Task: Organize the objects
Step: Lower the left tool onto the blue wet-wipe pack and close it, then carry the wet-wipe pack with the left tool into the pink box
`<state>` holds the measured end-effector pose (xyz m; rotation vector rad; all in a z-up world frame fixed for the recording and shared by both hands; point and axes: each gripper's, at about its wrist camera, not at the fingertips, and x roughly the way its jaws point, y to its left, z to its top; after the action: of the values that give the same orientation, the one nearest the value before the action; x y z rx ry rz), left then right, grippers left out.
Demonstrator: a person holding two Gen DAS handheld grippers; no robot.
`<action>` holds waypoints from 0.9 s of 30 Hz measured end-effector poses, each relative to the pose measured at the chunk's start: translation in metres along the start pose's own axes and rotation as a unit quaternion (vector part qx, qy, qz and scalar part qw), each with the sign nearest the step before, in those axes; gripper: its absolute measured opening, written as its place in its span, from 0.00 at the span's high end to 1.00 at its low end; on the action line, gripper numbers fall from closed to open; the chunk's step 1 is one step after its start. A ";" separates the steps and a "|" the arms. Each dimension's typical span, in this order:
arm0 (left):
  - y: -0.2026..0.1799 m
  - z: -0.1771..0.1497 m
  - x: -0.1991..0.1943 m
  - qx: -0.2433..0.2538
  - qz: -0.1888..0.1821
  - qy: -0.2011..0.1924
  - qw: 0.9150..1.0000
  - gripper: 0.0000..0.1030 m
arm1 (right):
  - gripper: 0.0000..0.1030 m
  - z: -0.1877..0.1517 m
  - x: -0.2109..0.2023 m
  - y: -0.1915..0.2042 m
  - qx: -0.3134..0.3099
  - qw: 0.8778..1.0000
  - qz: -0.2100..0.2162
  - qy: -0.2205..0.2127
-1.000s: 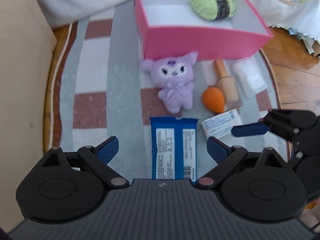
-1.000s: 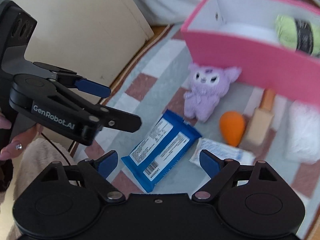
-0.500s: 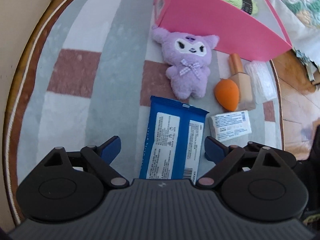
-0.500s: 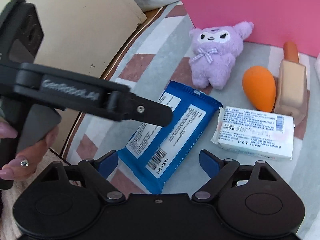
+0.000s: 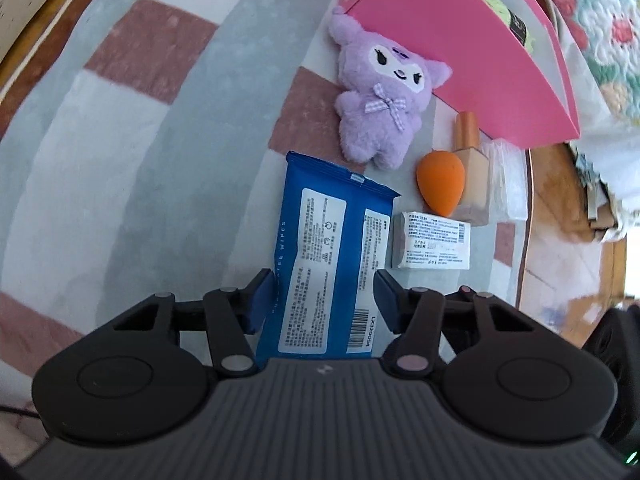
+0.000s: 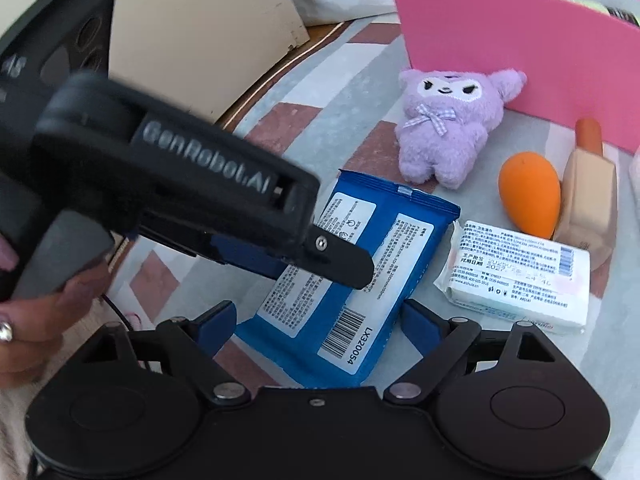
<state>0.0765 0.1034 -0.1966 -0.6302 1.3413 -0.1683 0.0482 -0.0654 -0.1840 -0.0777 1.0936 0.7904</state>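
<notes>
Wipes pack [image 5: 328,256] pinched by closing left tool [image 5: 323,304], right tool [image 6: 316,330] open, plush [image 5: 380,92] nearby.

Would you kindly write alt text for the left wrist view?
The left hand-held gripper has just been closing around a blue wet-wipes pack on a striped rug. Beyond lie a purple plush toy and a pink box.

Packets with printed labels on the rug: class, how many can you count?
2. The blue wipes pack lies between the left gripper's jaws; the white packet lies just right of it, below the orange sponge. More could be hidden inside the pink box.
</notes>
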 end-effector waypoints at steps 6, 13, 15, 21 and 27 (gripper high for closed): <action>-0.002 -0.009 0.000 -0.012 -0.002 -0.006 1.000 0.49 | 0.04 -0.014 0.014 0.031 -0.123 0.989 -0.078 0.000; -0.009 -0.015 -0.003 0.005 -0.010 -0.019 1.000 0.53 | 0.18 -0.012 0.001 0.022 -0.116 0.989 -0.083 -0.026; -0.012 -0.017 -0.005 0.015 -0.013 -0.024 1.000 0.54 | 0.21 -0.014 -0.004 0.023 -0.130 0.987 -0.085 -0.032; -0.021 -0.036 -0.023 0.033 -0.019 -0.064 0.997 0.54 | 0.22 -0.016 -0.022 0.024 -0.152 0.984 -0.076 -0.056; -0.046 -0.048 -0.054 0.076 -0.017 -0.118 0.990 0.54 | 0.23 0.000 -0.057 0.019 -0.152 0.982 -0.059 -0.091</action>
<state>0.0293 0.0746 -0.1314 -0.5265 1.0783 -0.2155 0.0235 -0.0817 -0.1316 -0.3194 0.7812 0.8357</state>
